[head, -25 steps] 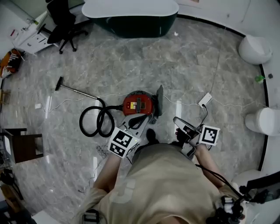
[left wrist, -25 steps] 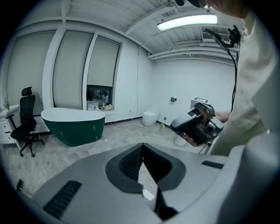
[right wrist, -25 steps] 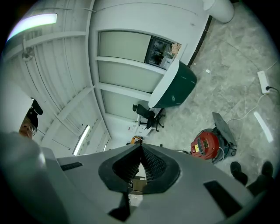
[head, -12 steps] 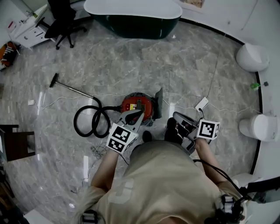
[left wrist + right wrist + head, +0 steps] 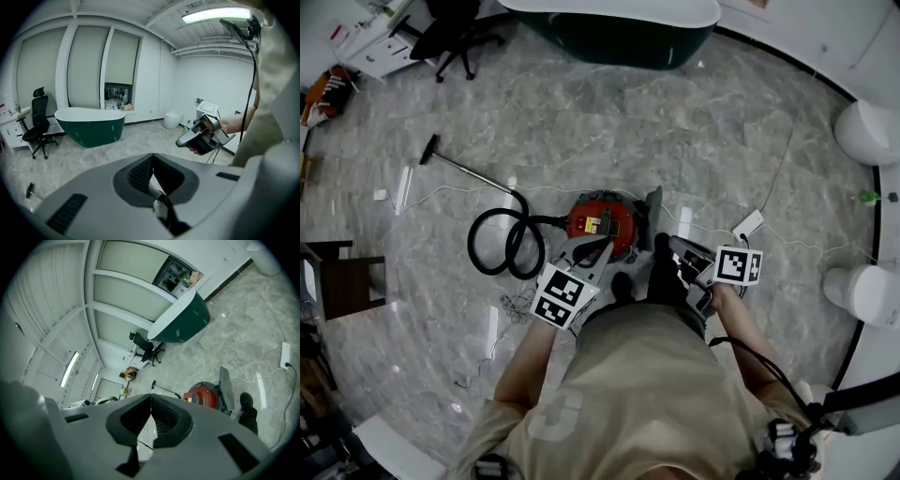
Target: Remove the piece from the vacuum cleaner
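Your left forearm reaches forward from your torso. Your left gripper (image 5: 592,251) (image 5: 152,157) slopes down toward the near side of the round red canister vacuum cleaner (image 5: 605,221). Its jaws are pressed together at the tips, with nothing between them.

Your right forearm is held out to your right. Your right gripper (image 5: 674,247) (image 5: 151,397) slants in toward the vacuum cleaner's right end. Its jaws are also pressed together and empty. In the left gripper view, your hand is wrapped round its handle.

The vacuum cleaner (image 5: 201,397) sits on the grey marble floor (image 5: 722,122) just ahead of your feet, close to both gripper tips but apart from them. In the head view its long axis runs left to right. The black ribbed hose (image 5: 527,248) leaves its left end and coils into loops on the floor. From there the thin metal wand (image 5: 469,175) stretches away toward the upper left. At the right end, a flat grey panel (image 5: 653,214) (image 5: 225,387) stands up on edge against the red body.
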Demonstrator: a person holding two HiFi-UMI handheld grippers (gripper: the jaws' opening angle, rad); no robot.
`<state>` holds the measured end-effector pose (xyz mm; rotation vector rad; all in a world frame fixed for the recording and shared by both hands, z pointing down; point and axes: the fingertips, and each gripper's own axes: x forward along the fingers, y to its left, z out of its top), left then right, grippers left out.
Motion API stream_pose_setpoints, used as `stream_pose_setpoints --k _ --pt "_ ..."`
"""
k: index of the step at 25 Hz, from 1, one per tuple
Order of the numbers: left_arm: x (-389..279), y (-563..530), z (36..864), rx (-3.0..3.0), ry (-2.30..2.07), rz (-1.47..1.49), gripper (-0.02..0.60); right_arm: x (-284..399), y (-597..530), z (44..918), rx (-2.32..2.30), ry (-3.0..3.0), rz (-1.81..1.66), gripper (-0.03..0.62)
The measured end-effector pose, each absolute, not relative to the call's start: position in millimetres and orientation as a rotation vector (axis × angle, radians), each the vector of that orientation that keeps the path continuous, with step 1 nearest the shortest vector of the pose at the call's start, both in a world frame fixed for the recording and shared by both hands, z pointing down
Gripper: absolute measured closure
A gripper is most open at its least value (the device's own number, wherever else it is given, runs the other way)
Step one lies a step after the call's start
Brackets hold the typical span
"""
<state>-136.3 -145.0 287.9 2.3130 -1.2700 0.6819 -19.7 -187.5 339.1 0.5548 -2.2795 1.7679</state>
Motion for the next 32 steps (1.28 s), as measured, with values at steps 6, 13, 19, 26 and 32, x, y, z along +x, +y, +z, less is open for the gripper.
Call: stream_pose_setpoints --k 6,13,19,26,32 --pt "-124 -173 313 2.243 -1.237 0.715 0.578 -26 -201 394 0.398 -2.172 1.735 0.591" --pt "-124 -182 374 2.149 -1.201 0.774 0.578 -24 -201 480 0.354 -2.003 1.669 0.591" --pt "-122 -208 425 2.098 -1.214 0.728 0.578 -26 -215 528 0.318 -1.937 1.655 0.591" --pt "-119 -205 472 2.041 -1.212 0.667 0.578 -22 -205 606 0.322 -1.835 1.642 0.591" --pt "-125 -193 506 1.979 -1.235 0.658 0.578 -9 -199 674 0.425 -1.735 1.614 0.589"
